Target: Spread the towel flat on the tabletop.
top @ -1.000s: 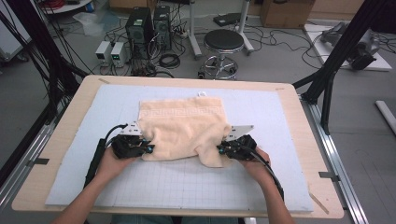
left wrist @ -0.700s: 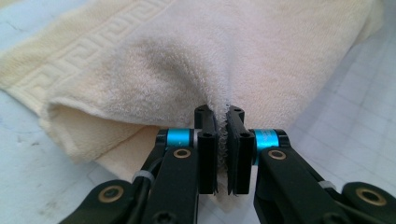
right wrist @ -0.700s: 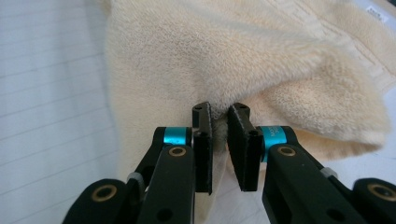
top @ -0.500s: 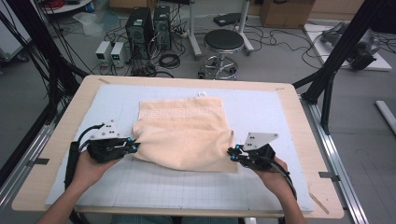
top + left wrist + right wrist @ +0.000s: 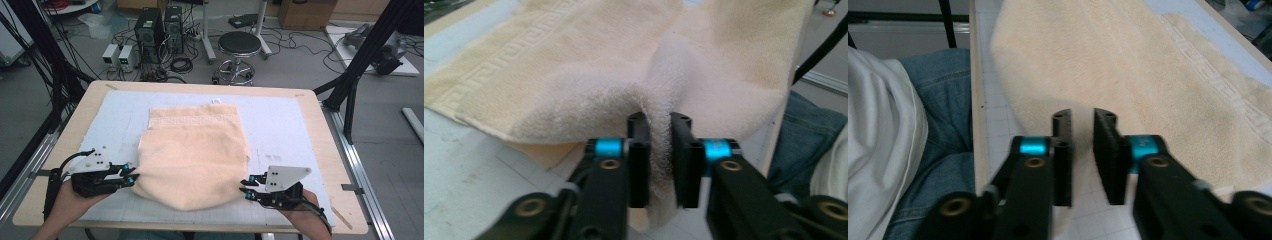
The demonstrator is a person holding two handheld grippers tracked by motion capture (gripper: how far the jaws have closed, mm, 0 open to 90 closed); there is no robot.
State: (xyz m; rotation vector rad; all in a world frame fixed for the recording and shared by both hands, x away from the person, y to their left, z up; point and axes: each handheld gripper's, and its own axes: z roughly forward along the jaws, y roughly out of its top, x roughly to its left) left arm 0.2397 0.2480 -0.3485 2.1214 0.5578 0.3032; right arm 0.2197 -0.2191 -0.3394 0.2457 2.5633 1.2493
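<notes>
A cream towel lies folded on the pale blue mat, its near part bulging toward the front edge. My left gripper holds the towel's near left edge. In the left gripper view a ridge of towel is pinched between the jaws of the left gripper, which have just been opening a little. My right gripper is at the towel's near right end. In the right gripper view the towel narrows toward the right gripper. Pale cloth shows in its gap, and those jaws have also just been opening a little.
The mat covers a wooden table. The person's jeans are right at the near edge. Beyond the far edge stand a round stool, computer towers and cables. Black frame posts flank the table.
Both hands have moved apart and back toward the near edge. The towel's near part has been drawn out wider and closer to the front.
</notes>
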